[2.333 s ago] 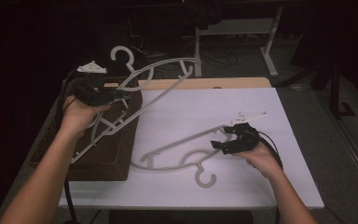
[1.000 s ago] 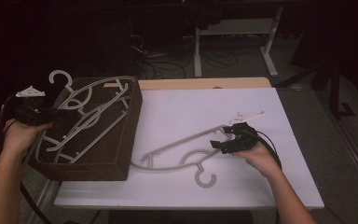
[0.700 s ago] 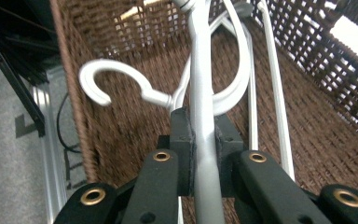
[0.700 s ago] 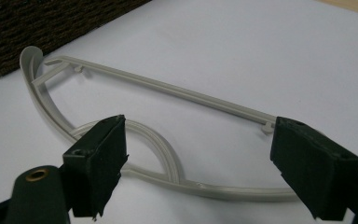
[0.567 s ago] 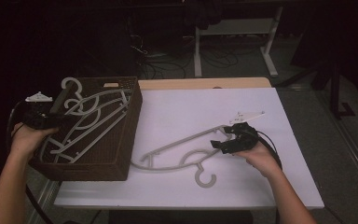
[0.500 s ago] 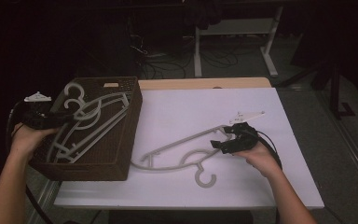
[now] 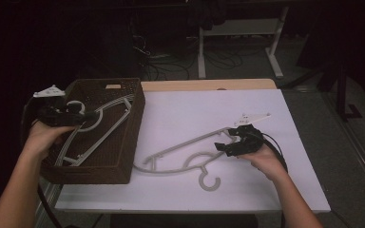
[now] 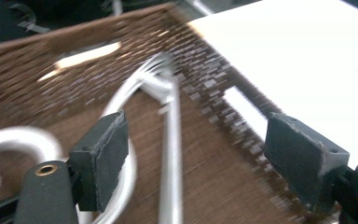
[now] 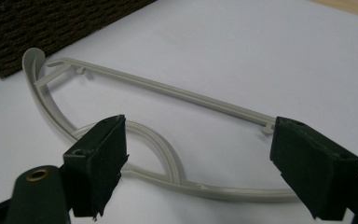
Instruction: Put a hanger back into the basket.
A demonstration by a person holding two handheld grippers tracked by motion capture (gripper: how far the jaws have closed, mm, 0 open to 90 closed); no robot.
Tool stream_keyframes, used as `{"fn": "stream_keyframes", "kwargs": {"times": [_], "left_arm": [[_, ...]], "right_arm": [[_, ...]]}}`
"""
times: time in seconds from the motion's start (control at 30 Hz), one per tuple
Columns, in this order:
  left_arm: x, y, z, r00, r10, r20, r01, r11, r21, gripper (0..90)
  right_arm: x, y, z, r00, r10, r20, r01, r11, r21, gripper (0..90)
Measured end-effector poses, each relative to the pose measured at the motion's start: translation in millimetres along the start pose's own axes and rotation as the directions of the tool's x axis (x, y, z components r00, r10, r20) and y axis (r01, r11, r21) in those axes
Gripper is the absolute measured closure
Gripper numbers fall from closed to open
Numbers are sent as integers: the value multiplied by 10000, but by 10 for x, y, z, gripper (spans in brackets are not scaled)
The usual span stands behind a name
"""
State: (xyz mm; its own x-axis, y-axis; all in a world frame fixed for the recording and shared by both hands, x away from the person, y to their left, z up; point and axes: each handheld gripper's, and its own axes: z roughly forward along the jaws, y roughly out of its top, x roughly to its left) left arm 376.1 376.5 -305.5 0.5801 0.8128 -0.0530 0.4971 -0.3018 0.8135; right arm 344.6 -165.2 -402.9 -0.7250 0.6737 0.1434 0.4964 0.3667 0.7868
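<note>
A white tabletop [image 7: 266, 190] is seen from above, with a dark woven basket [image 7: 133, 142] standing at its left edge.

One grey plastic hanger [image 7: 100, 130] lies inside the basket. Its long axis runs diagonally, from the near left corner of the basket toward the far right corner, and its hook [image 7: 74, 105] is turned toward the far left, next to the left gripper [image 7: 88, 115]. In the left gripper view the picture is blurred; the jaws are spread wide, and the hanger [image 8: 170, 154] is seen between and beyond them against the basket floor [image 8: 223, 186]. Whether a pad touches the hanger cannot be told.

A second hanger [image 7: 185, 154] lies flat on the tabletop between the basket and the right gripper [image 7: 223, 147]. Its straight bar runs from the near left, close to the basket's near right corner, up toward the far right, and its hook [image 7: 210, 180] points toward the person's side of the tabletop. In the right gripper view the jaws are held wide apart above this hanger [image 9: 158, 140], with its curved shoulder beside the left pad and the end of the bar near the right pad; nothing is pinched.
</note>
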Motion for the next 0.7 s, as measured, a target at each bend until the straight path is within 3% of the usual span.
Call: {"fn": "stream_keyframes", "kwargs": {"times": [0.2,0.4,0.7], "left_arm": [[-454,224,214,9929,484,1088,-438,9980,-445,183],[-875,382,427,9753,925,2007,-775,9937,-815,174],[-1466,488,784,9474,1460,2847,-1214,9873,-1023,174]], "right_arm": [[-3,0,-3,10000,11,-19,-11,10000,-34,184],[-10,-4,-25,10000,-1,-15,1,10000,-98,184],[13,-24,-83,10000,56,71,-56,10000,-81,197]]}}
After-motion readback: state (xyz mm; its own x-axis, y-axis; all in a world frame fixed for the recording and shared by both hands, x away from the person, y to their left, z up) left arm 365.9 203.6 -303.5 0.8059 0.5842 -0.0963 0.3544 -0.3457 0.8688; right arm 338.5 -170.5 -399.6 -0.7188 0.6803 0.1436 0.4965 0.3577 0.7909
